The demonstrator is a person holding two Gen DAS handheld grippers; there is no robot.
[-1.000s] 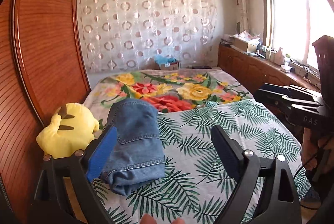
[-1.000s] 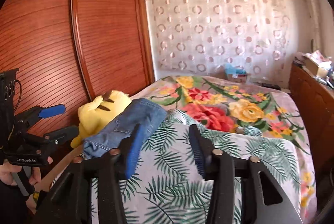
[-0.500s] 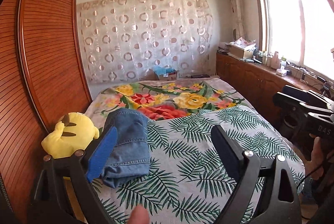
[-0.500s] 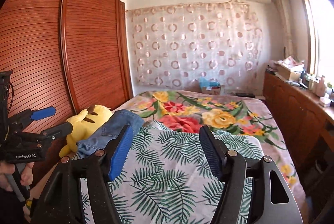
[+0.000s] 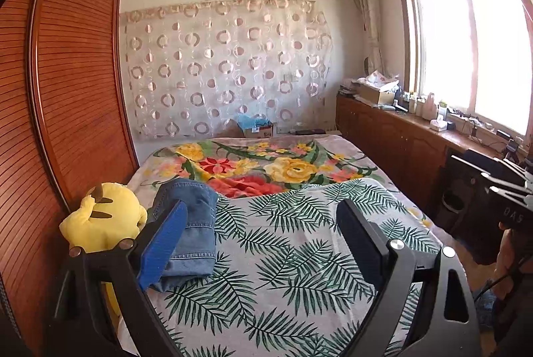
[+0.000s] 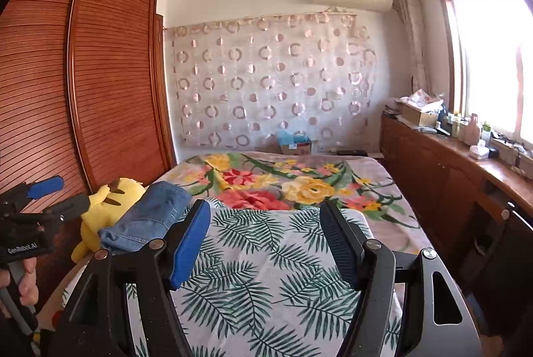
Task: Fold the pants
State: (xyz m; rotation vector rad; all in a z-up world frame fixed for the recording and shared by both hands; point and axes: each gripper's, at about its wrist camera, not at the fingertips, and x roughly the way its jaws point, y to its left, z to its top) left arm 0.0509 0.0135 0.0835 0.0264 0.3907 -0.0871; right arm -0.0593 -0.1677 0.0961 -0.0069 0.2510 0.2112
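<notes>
Folded blue jeans (image 5: 190, 223) lie in a compact stack on the left side of the bed, next to a yellow plush toy; they also show in the right wrist view (image 6: 150, 218). My left gripper (image 5: 263, 223) is open and empty, held back from the bed, well short of the jeans. My right gripper (image 6: 266, 223) is open and empty, also held back above the bed's near end. Each gripper shows at the edge of the other's view: the right one (image 5: 499, 187), the left one (image 6: 43, 200).
A yellow plush toy (image 5: 103, 217) rests against the wooden wardrobe (image 5: 66, 90) at the left. The bed (image 5: 299, 240) has a palm-leaf cover over a floral blanket. A wooden cabinet (image 5: 399, 130) with clutter runs under the window at the right.
Both grippers have pulled back and risen away from the bed, so more of the room and ceiling shows. The right gripper has opened wider. The jeans have not moved.
</notes>
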